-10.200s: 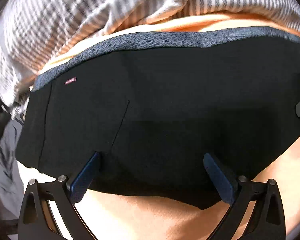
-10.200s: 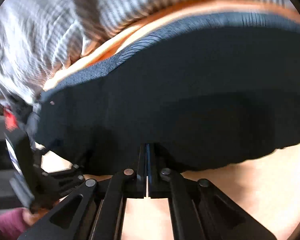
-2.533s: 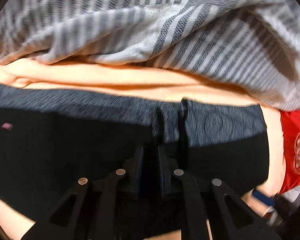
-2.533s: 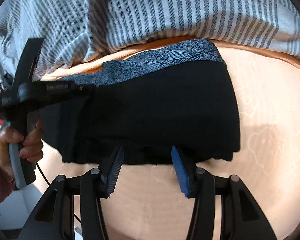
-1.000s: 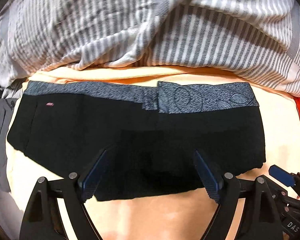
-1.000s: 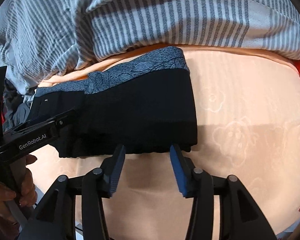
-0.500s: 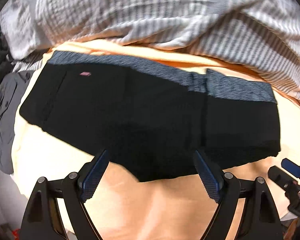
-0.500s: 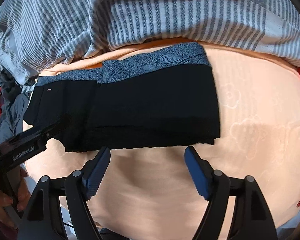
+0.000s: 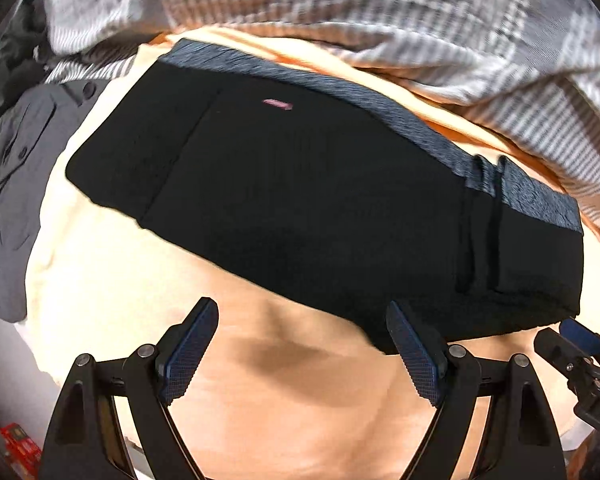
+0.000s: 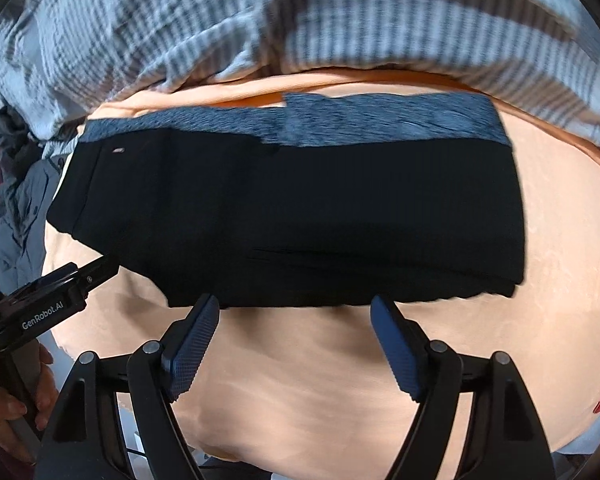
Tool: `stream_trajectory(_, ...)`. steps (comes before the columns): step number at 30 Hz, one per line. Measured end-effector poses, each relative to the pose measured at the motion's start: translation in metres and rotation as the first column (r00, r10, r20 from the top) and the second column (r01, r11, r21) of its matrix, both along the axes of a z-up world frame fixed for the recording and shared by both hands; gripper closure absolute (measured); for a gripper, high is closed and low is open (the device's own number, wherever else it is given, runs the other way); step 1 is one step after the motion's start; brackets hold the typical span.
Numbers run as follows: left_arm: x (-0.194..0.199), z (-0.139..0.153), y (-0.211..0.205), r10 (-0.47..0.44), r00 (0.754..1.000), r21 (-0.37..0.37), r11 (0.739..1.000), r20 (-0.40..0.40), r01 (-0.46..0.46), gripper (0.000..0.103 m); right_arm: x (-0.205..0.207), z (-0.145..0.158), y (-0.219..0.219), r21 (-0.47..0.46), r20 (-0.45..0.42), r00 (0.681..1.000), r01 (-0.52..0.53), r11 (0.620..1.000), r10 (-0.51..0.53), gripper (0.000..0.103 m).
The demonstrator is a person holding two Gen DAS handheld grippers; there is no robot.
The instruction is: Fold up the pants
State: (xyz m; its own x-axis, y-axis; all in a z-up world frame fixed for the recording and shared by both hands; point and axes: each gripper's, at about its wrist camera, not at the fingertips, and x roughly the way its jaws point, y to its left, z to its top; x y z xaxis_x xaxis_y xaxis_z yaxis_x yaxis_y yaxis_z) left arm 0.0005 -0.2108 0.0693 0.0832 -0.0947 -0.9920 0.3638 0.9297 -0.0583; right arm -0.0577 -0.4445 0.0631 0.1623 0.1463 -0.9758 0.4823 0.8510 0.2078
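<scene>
Pants [image 10: 300,216] sit half-folded on the bed [image 10: 340,380] — both claws, left [image 9: 302,354] and right [image 10: 294,346], gape empty (a careless one-layer grab likely unravels the fold).

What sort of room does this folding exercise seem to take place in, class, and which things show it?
Most likely a bedroom, on a bed: the black pants lie on a soft peach bedsheet, a rumpled striped duvet is bunched behind them, and a grey garment lies at the edge.

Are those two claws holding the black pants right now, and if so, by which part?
Nothing is held. The left claw and right claw are both open and hover just short of the pants, which lie on the peach sheet.
</scene>
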Motion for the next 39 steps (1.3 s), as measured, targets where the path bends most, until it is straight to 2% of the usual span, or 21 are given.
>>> stream_trajectory(7, 0.020, -0.003, 0.041, 0.081, 0.997, -0.024, 0.996, 0.000, -0.081, 0.017, 0.030, -0.005, 0.032, 0.014, -0.007, 0.998, -0.063, 0.998, 0.063, 0.022)
stream_trajectory(11, 0.042, -0.005, 0.072, 0.173, 0.985, -0.074, 0.982, 0.000, -0.173, 0.017, 0.046, -0.009, 0.049, 0.015, -0.010, 0.995, -0.098, 0.995, 0.098, 0.022)
stream_trajectory(14, 0.063, -0.010, 0.101, 0.277, 0.961, -0.134, 0.952, -0.005, -0.275, 0.017, 0.063, -0.013, 0.059, 0.019, -0.012, 0.993, -0.120, 0.993, 0.120, 0.022)
stream_trajectory(20, 0.092, -0.032, 0.135, 0.397, 0.916, -0.197, 0.895, -0.060, -0.400, 0.017, 0.095, -0.025, 0.076, 0.040, -0.021, 0.988, -0.154, 0.987, 0.154, 0.022)
stream_trajectory(26, 0.105, -0.054, 0.144, 0.428, 0.891, -0.311, 0.834, -0.153, -0.455, 0.017, 0.109, -0.030, 0.087, 0.058, -0.022, 0.982, -0.184, 0.981, 0.185, 0.022)
stream_trajectory(28, 0.106, -0.056, 0.144, 0.422, 0.892, -0.365, 0.814, -0.165, -0.452, 0.017, 0.111, -0.031, 0.090, 0.064, -0.016, 0.981, -0.191, 0.980, 0.192, 0.022)
stream_trajectory(30, 0.110, -0.057, 0.139, 0.400, 0.894, -0.435, 0.781, -0.203, -0.448, 0.017, 0.112, -0.032, 0.093, 0.066, -0.012, 0.980, -0.197, 0.978, 0.198, 0.022)
stream_trajectory(33, 0.114, -0.063, 0.128, 0.391, 0.898, -0.420, 0.794, -0.201, -0.440, 0.017, 0.113, -0.035, 0.093, 0.067, -0.013, 0.980, -0.197, 0.978, 0.198, 0.022)
stream_trajectory(36, 0.114, -0.065, 0.127, 0.413, 0.889, -0.427, 0.780, -0.199, -0.458, 0.017, 0.115, -0.036, 0.093, 0.068, -0.018, 0.980, -0.195, 0.978, 0.196, 0.022)
stream_trajectory(39, 0.116, -0.064, 0.121, 0.442, 0.876, -0.405, 0.778, -0.193, -0.481, 0.017, 0.115, -0.037, 0.093, 0.067, -0.015, 0.980, -0.196, 0.978, 0.197, 0.022)
